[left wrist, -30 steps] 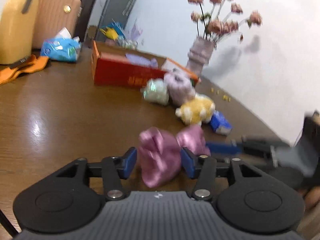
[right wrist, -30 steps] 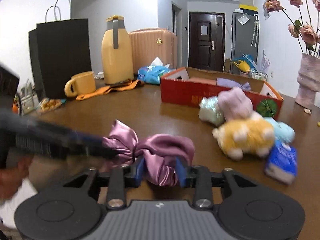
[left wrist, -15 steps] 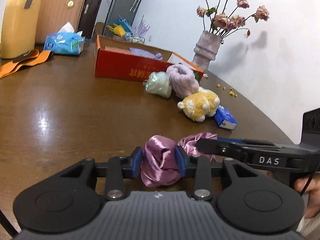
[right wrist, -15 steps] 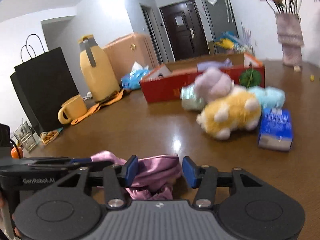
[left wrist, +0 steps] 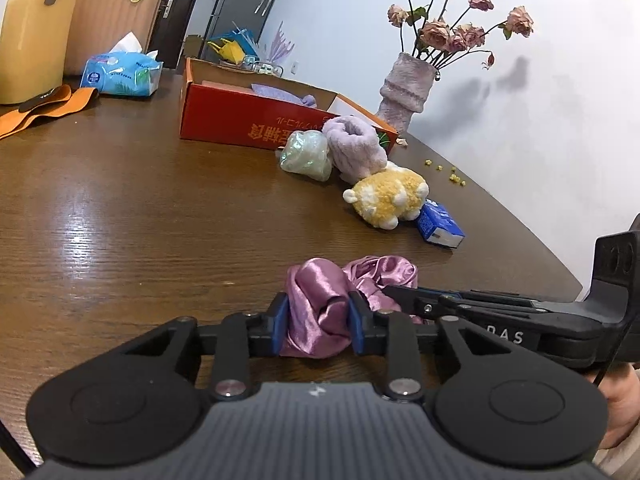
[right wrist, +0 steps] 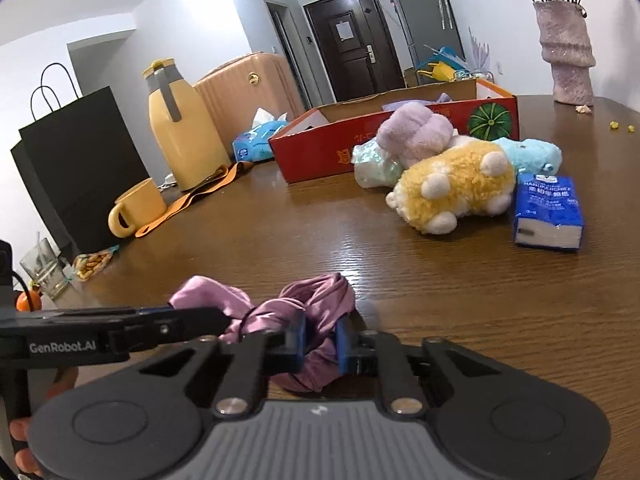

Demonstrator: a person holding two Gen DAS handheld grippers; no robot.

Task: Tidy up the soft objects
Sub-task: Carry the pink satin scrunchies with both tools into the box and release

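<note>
Half a second back the right claw stood spread around the purple satin cloth; now it is pinched shut on it, while the left claw grips as before. Seen from the left wrist, the left claw squeezes one bunched end of the purple satin cloth, which lies at the near edge of the surface; the cloth's long axis runs off to the right, where the right claw's fingers come in from the side and bite its other end. Seen from the right wrist, the right claw is closed on that second lobe of cloth, and the left claw's fingers reach in from the left at the knotted middle. The red box sits well apart, toward the far edge, behind the yellow plush. Both claws seem equally near the box; the cloth hangs between them, so I judge they must travel forward together.
</note>
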